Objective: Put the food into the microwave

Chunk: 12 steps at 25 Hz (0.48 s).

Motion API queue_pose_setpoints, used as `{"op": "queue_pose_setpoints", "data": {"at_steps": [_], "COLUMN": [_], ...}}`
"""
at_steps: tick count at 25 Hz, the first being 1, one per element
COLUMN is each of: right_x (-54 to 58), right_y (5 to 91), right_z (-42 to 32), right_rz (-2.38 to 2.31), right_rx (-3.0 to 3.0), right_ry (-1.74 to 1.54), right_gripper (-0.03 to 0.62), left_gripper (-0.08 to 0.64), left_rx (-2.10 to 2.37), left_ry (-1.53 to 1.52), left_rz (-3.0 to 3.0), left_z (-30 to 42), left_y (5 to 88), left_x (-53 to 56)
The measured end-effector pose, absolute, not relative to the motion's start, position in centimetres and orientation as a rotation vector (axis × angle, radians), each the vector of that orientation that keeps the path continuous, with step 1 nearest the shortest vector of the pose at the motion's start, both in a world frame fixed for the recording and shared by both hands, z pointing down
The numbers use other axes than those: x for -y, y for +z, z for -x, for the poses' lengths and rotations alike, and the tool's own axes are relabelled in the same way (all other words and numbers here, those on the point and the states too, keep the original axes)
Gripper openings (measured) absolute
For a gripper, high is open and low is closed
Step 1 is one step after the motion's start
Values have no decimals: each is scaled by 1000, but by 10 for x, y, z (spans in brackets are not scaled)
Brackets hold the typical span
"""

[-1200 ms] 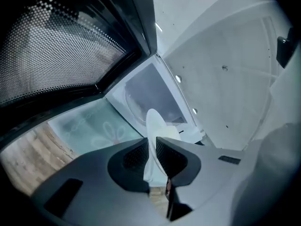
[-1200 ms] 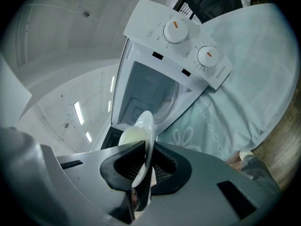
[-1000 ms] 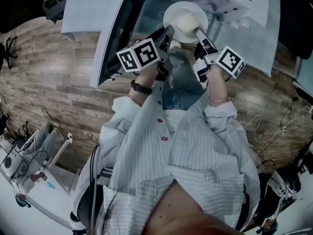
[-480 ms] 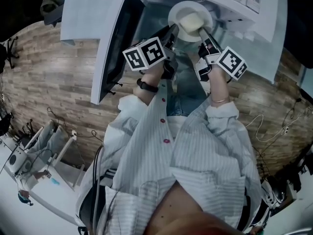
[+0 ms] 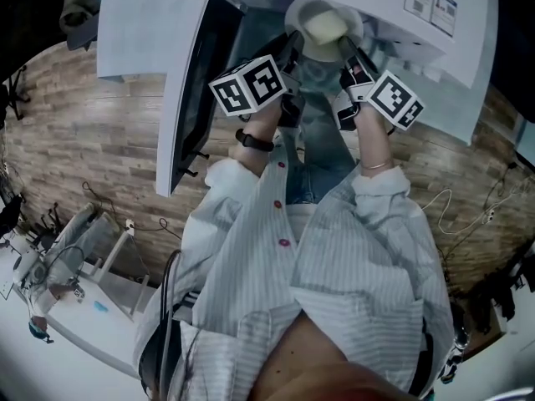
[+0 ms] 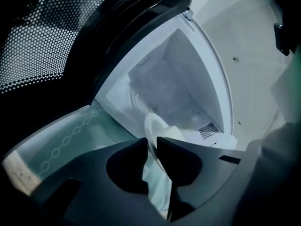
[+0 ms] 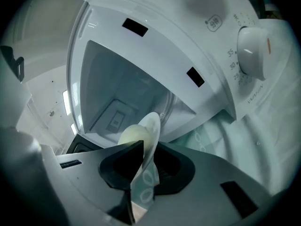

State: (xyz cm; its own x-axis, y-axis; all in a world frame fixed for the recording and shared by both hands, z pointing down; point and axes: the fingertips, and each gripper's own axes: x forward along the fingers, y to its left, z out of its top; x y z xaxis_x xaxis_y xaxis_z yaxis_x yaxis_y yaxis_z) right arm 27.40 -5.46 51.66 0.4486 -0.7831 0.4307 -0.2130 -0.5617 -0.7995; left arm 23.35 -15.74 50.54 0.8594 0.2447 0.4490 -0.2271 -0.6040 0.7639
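The white microwave (image 5: 418,32) stands with its door (image 5: 180,98) swung wide open. A white plate (image 5: 292,15) bearing a pale lump of food (image 5: 326,25) is held at the mouth of the cavity. The left gripper (image 6: 151,147) is clenched on the plate's rim. The right gripper (image 7: 148,147) has the opposite rim between its jaws, which are opening.

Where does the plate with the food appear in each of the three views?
Head view: the plate is top centre, at the mouth of the microwave cavity.
Left gripper view: the plate is lower centre, seen obliquely.
Right gripper view: the plate is lower centre, edge-on.
Shared landmark: the microwave cavity.
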Motion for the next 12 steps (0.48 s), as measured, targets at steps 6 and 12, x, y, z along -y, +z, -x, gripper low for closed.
{"op": "queue_pose_setpoints", "data": {"at_steps": [6,12], "right_x": [65,74], "right_y": [517,512], "right_z": [-288,-300], "right_rz": [2114,2295], "right_rx": [-872,-940], "right_ry": [-1067,-1035], "right_gripper": [81,101], "left_gripper": [61,72], "left_rx": [-6,3], "left_ry": [667,696], "left_rz": [-2165,-2243], "left_z": [-247,-258], "left_y": [509,510], "left_x": [168,175]}}
